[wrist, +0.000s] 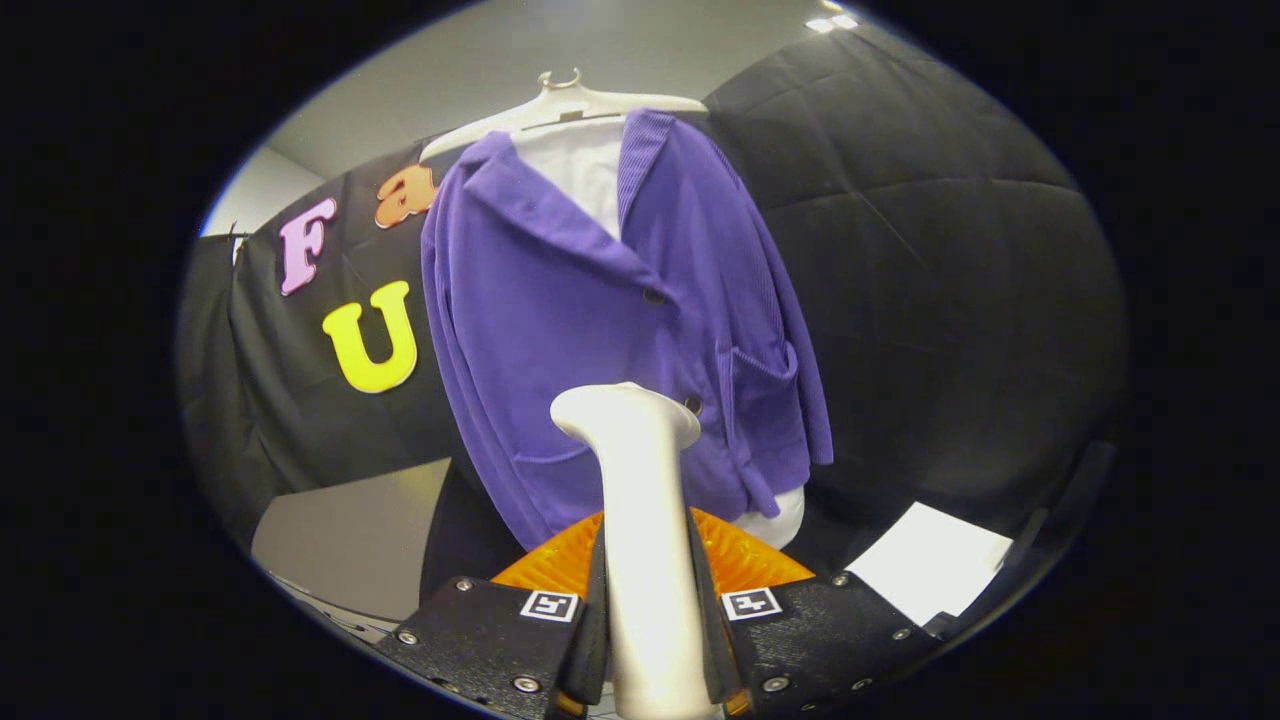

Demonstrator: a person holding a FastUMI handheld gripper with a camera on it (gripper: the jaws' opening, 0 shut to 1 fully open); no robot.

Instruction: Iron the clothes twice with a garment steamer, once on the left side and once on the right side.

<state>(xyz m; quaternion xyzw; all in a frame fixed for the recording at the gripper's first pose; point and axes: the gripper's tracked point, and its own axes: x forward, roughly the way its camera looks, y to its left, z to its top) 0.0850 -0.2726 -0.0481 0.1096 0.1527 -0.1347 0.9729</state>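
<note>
Steamer (640,520) stood upright between gripper (650,610) fingers, jaws clamped on its handle; head just short of purple jacket (600,330) ahead.

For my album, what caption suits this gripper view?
Gripper shut on a white garment steamer, its head before a purple cardigan on a hanger.

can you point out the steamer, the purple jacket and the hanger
garment steamer (640,520), gripper view, on its white handle, clamped between the fingers
purple jacket (560,340), gripper view, on the front panel, beyond the steamer head
hanger (560,100), gripper view, on the white shoulder bar just under the hook
</note>
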